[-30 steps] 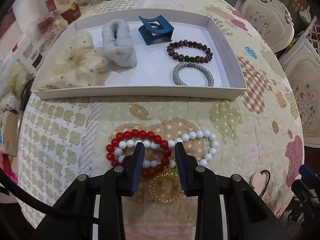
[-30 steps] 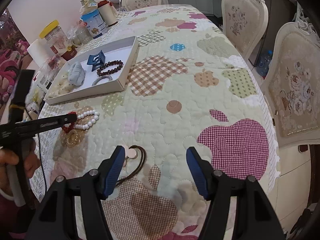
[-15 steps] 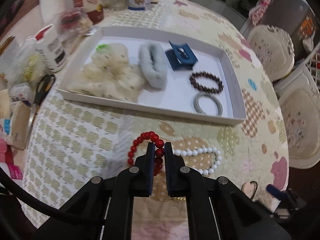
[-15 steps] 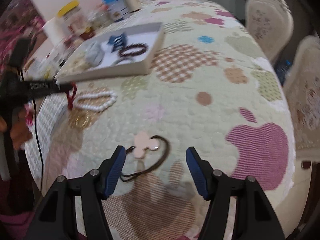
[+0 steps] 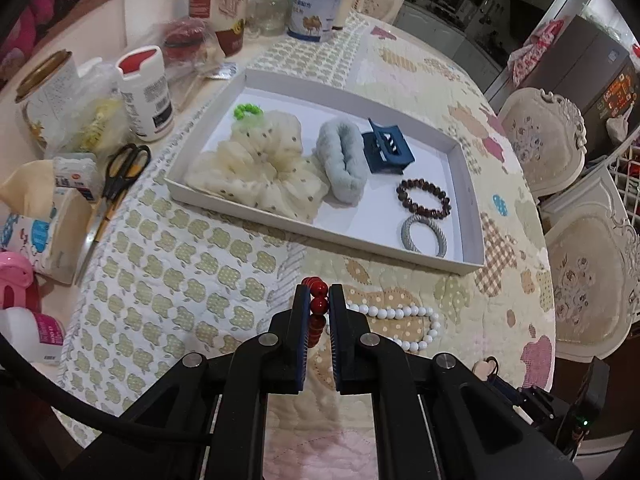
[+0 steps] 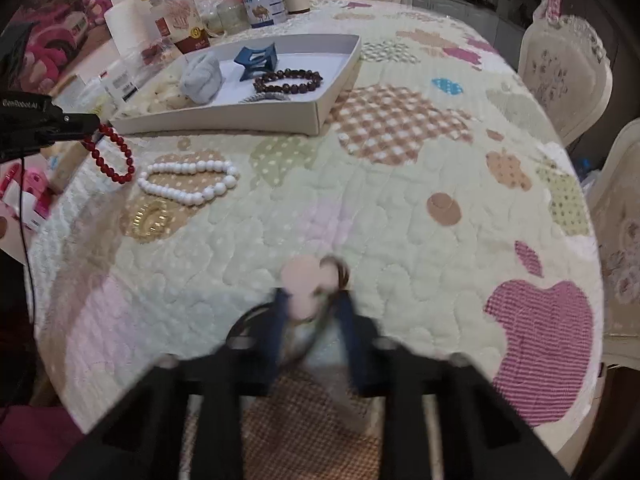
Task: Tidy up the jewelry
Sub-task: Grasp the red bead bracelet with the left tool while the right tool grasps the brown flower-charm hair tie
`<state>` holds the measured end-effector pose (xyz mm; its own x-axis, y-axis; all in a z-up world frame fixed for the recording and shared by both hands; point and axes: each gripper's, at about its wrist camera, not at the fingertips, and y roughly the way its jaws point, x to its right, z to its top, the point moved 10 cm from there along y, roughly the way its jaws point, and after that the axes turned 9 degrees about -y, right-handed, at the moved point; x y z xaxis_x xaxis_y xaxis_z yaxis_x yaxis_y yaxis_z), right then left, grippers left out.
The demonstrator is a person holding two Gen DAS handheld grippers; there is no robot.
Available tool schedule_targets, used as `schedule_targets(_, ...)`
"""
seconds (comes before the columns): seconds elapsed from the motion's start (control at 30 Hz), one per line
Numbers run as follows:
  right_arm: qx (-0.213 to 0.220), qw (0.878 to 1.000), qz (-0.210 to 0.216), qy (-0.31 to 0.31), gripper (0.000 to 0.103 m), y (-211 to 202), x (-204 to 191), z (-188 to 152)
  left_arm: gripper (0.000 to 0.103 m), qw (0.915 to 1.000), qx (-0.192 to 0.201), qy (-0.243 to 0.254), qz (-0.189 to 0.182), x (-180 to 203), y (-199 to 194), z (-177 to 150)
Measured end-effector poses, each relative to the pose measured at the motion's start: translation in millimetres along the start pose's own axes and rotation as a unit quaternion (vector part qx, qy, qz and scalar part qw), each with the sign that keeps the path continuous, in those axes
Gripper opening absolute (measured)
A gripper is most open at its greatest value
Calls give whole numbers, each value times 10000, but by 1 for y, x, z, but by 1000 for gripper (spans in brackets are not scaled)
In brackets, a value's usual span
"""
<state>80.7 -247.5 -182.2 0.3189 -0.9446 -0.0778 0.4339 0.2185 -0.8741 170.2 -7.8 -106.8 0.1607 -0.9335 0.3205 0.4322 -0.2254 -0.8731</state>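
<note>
My left gripper (image 5: 319, 312) is shut on a red bead bracelet (image 5: 318, 305) and holds it above the quilt in front of the white tray (image 5: 476, 236); the bracelet (image 6: 110, 156) hangs from it in the right wrist view. A white bead bracelet (image 5: 404, 326) and a gold coil hair tie (image 6: 150, 220) lie on the quilt. My right gripper (image 6: 314, 308), blurred by motion, has its jaws closing around a pink heart hair tie (image 6: 306, 284) with a brown cord. The tray holds scrunchies, a blue claw clip (image 5: 386, 152), a dark bead bracelet (image 5: 424, 200) and a grey band (image 5: 424, 236).
Jars, bottles, scissors (image 5: 120, 172) and tissue packs crowd the table's left and far side. Padded chairs (image 5: 544, 136) stand along the right edge. The white tray also shows in the right wrist view (image 6: 316, 114).
My left gripper shut on the red bracelet and lifted it off the quilt. My right gripper moved down onto the pink heart hair tie and its jaws have narrowed around it.
</note>
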Motion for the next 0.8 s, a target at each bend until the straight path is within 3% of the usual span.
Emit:
schedule_targets(0.13,-13,10000,-16,-64,14,-4,-1,0,8,10000,63,-66,-26,-3,-6,4)
schedule_targets(0.2,30,10000,25,-28,2,-8,-1,0,8,9999,79,-86,-37,-3,-8,5)
schedule_targets(0.43,137,9997,166,78,2,-20,1,5,8,9998,181,-91,-51,-4,-17,10)
schedule_targets(0.5,128,9998,150,36,7,-20,1,7,8,9998,190,-94,-43,-5,-17,10)
schedule_targets(0.57,87,9998,153,-16,41,-18,-3,7,8,9998,185,-109,-43,-6,-18,10)
schedule_targets(0.6,73,9999,149,-25,47,-17,-4,7,8,9998,182,-113,-45,-7,-18,10)
schedule_targets(0.8,-95,9999,-48,-10,48,3,-6,6,8,9997,192,-127,-31,-9,-18,10)
